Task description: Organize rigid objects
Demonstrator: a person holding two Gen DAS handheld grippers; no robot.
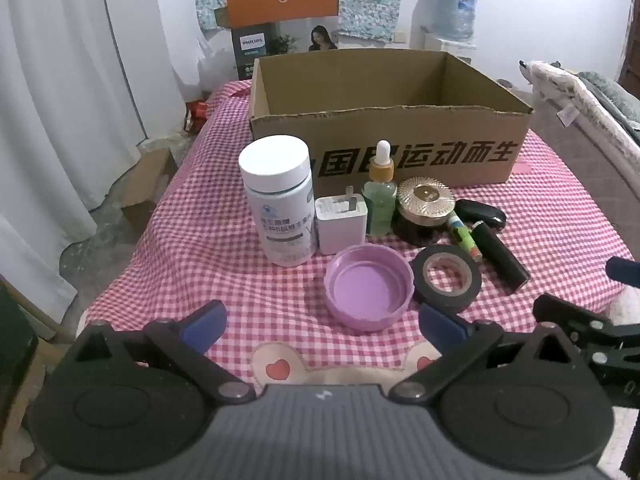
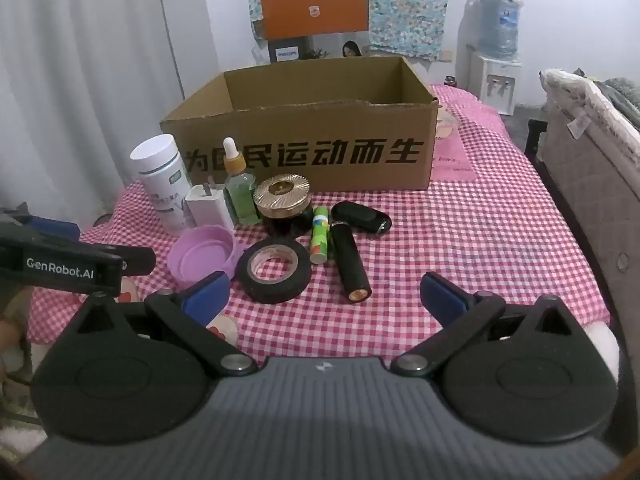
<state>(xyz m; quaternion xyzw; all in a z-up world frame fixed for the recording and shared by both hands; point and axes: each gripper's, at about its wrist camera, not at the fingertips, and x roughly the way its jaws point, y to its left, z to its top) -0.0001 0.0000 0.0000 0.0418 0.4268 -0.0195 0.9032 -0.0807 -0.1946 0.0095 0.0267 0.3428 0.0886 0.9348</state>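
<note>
An open cardboard box (image 1: 400, 160) (image 2: 320, 152) stands at the back of the checked table. In front of it sit a white bottle (image 1: 278, 200) (image 2: 164, 180), a white charger (image 1: 341, 222) (image 2: 210, 206), a green dropper bottle (image 1: 380, 200) (image 2: 239, 188), a gold-lidded jar (image 1: 425, 208) (image 2: 283, 200), a purple lid (image 1: 368, 294) (image 2: 202, 258), a black tape roll (image 1: 446, 278) (image 2: 274, 270), a green tube (image 1: 464, 240) (image 2: 320, 236), a black cylinder (image 1: 502, 256) (image 2: 350, 262) and a black key fob (image 1: 480, 212) (image 2: 360, 218). My left gripper (image 1: 322, 326) is open just short of the purple lid. My right gripper (image 2: 324, 296) is open near the tape and cylinder.
A pink checked cloth (image 2: 480, 240) covers the table. An orange and dark product box (image 1: 280, 20) stands behind the cardboard box. A padded sofa arm (image 2: 592, 160) lies at the right, white curtains (image 1: 60, 80) at the left, and a water dispenser (image 2: 496, 40) in the far corner.
</note>
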